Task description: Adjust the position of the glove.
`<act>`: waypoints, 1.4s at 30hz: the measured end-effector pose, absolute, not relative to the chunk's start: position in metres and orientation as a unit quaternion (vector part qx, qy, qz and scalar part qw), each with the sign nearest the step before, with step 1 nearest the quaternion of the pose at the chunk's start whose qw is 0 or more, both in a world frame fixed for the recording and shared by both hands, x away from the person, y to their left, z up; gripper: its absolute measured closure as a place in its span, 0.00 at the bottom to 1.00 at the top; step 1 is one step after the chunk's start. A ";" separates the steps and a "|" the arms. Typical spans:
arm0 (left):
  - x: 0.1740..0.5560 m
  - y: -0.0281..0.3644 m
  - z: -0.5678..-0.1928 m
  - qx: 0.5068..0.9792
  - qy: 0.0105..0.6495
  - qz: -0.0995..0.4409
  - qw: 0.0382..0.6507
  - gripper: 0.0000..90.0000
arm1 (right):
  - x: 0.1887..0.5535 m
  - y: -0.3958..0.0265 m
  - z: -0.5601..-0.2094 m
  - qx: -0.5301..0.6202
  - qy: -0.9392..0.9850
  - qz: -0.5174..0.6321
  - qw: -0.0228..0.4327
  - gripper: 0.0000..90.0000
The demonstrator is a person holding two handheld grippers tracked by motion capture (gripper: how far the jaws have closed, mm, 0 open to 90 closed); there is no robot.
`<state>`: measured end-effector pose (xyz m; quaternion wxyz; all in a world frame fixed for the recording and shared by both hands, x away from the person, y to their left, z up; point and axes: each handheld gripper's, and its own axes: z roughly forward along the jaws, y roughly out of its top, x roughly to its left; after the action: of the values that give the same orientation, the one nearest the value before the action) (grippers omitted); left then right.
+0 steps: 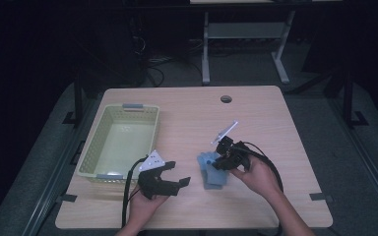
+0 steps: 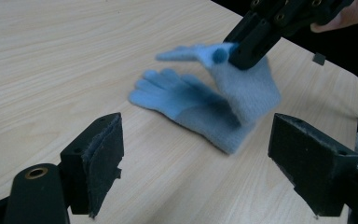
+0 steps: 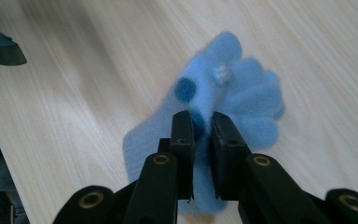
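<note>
Two light blue knit gloves lie stacked on the wooden table [image 1: 256, 118], right of centre. The lower glove [image 2: 177, 100] lies flat with its fingers spread. The upper glove [image 2: 251, 88], which has dark blue dots, is raised at one end, and my right gripper [image 3: 203, 128] is shut on its fabric. In the high view that gripper [image 1: 221, 160] sits over the gloves [image 1: 210, 172]. My left gripper [image 1: 179, 173] hovers just left of them, open with nothing between its jaws; in its own view [image 2: 200, 158] it faces the gloves.
An empty pale green plastic basket [image 1: 91, 147] stands at the table's left side, beside the left hand. A round cable hole [image 1: 226, 99] is near the far edge. Bare tabletop lies behind and to the right of the gloves.
</note>
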<state>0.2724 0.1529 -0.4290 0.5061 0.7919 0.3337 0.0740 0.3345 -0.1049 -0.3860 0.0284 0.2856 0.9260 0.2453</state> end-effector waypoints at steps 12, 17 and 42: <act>0.273 0.153 -0.429 0.793 0.334 0.073 0.505 0.20 | 0.335 -0.101 -0.391 0.281 0.928 0.244 0.023 0.89; 0.273 0.153 -0.430 0.794 0.333 0.071 0.503 0.20 | 0.335 -0.098 -0.393 0.279 0.929 0.242 0.024 0.89; 0.272 0.154 -0.429 0.791 0.337 0.070 0.506 0.20 | 0.343 -0.091 -0.410 0.286 0.932 0.219 0.028 0.87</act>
<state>0.2723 0.1536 -0.4290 0.5060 0.7911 0.3365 0.0698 0.3431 -0.0909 -0.4105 0.0282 0.2861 0.9324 0.2191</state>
